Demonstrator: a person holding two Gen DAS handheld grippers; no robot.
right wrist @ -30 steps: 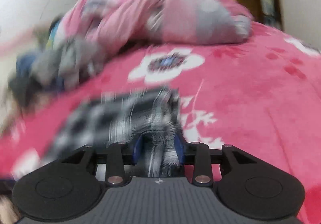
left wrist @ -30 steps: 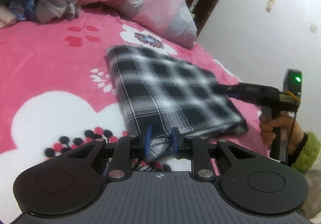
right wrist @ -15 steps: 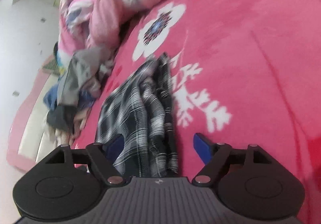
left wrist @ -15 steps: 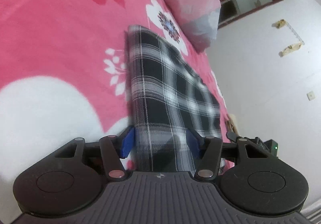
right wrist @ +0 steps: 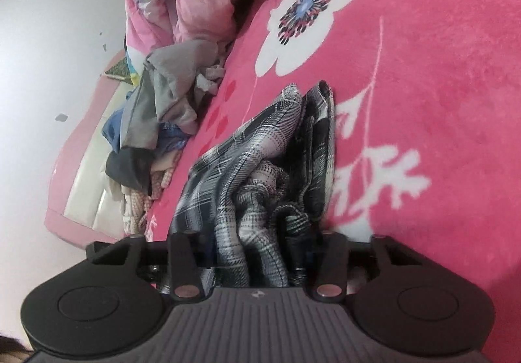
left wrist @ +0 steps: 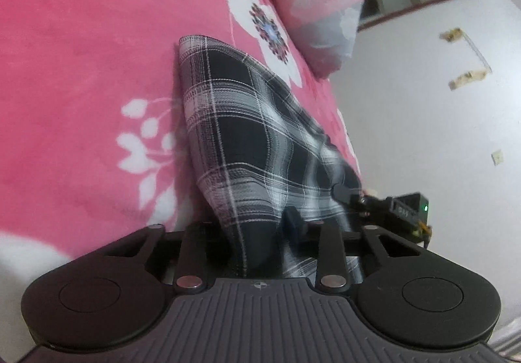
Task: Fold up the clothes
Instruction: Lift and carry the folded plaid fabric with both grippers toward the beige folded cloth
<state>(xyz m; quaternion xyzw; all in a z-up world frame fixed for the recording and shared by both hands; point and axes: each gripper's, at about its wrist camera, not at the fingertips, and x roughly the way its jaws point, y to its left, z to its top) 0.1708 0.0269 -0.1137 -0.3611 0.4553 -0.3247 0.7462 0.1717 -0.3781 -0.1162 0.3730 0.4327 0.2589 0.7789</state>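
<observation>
Both tongs, left [left wrist: 257, 226] and right [right wrist: 257, 249], are clamping a black-and-white plaid shirt [left wrist: 241, 135] lying on a pink floral bed blanket [left wrist: 81, 70]. A heap of unfolded clothes [right wrist: 156, 122] is sitting just beside it, with a pink pillow [left wrist: 312, 1] lying beyond.

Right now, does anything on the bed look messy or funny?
Yes. The black-and-white plaid cloth is bunched in wrinkly rolls near the right gripper, not flat. A heap of unfolded grey and blue clothes sits at the pink floral blanket's edge.
</observation>
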